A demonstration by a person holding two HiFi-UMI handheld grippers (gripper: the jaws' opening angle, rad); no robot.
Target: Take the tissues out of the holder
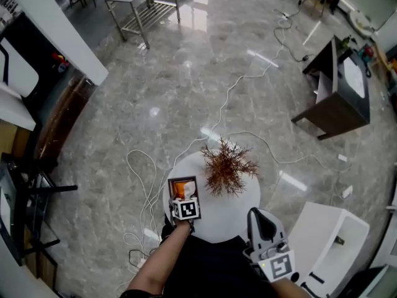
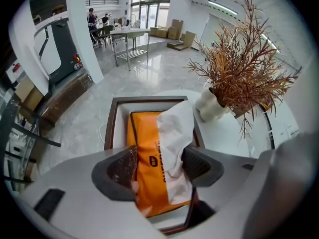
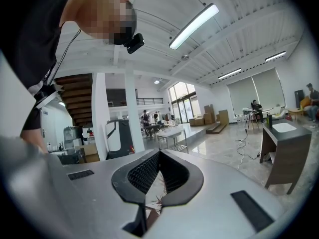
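1. At the bottom of the left gripper view, the left gripper (image 2: pixel 159 166) is seen with its jaws set wide apart, pointing steeply down into the holder (image 2: pixel 112 118).
2. Between the two pads a white tissue (image 2: pixel 174 128) and the orange tissue pack (image 2: pixel 144 143) are straddled. The tissue lies right by the pad on the right of the frame, but no clamping is seen.
3. The tissue is raised out of the slit in the pack, which lies flat inside the dark-framed holder.
4. In the head view, the holder (image 1: pixel 170 185) is placed at the left edge of the round white table (image 1: pixel 229 213), low in the frame's centre.
5. A dried plant (image 2: pixel 244 68) in a white vase (image 2: pixel 212 106) is stood just beside the holder, at upper right.
6. The right gripper (image 3: pixel 159 156) is held near level at the head view's lower right, its jaws brought together with nothing between them.
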